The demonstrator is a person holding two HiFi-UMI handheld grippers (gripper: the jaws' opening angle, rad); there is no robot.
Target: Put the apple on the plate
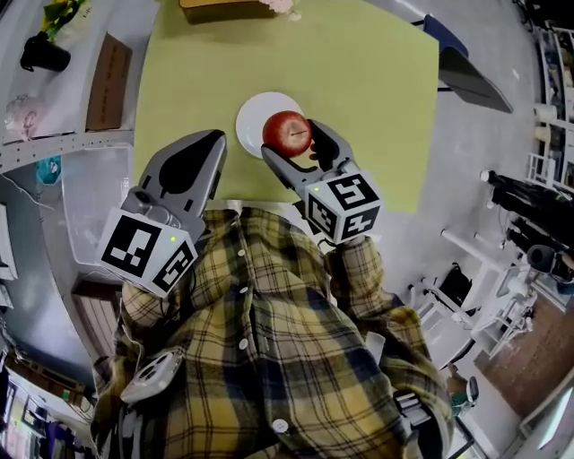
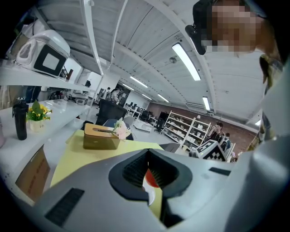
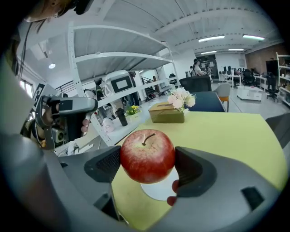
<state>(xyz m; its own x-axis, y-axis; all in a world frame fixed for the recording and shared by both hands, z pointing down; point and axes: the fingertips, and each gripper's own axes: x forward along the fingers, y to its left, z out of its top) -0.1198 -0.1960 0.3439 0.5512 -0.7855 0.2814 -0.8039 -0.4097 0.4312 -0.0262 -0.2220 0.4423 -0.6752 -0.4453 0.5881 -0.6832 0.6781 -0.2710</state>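
A red apple [image 1: 287, 133] with a short stem sits between the jaws of my right gripper [image 1: 292, 140], which is shut on it. The apple hangs just above the near right part of a small white plate [image 1: 255, 122] on the yellow-green table [image 1: 368, 81]. The right gripper view has the apple [image 3: 147, 155] upright in my right gripper [image 3: 147, 164], with the plate [image 3: 158, 190] below it. My left gripper [image 1: 213, 145] is shut on nothing, left of the plate over the table's near edge. Through the hollow of my left gripper [image 2: 148, 155], a bit of the apple [image 2: 153, 179] shows.
A brown tissue box [image 1: 224, 7] with pink flowers stands at the table's far edge. A white shelf unit [image 1: 54, 116] with a black bottle [image 1: 43, 54] runs along the left. A dark chair [image 1: 466, 67] stands at the far right corner.
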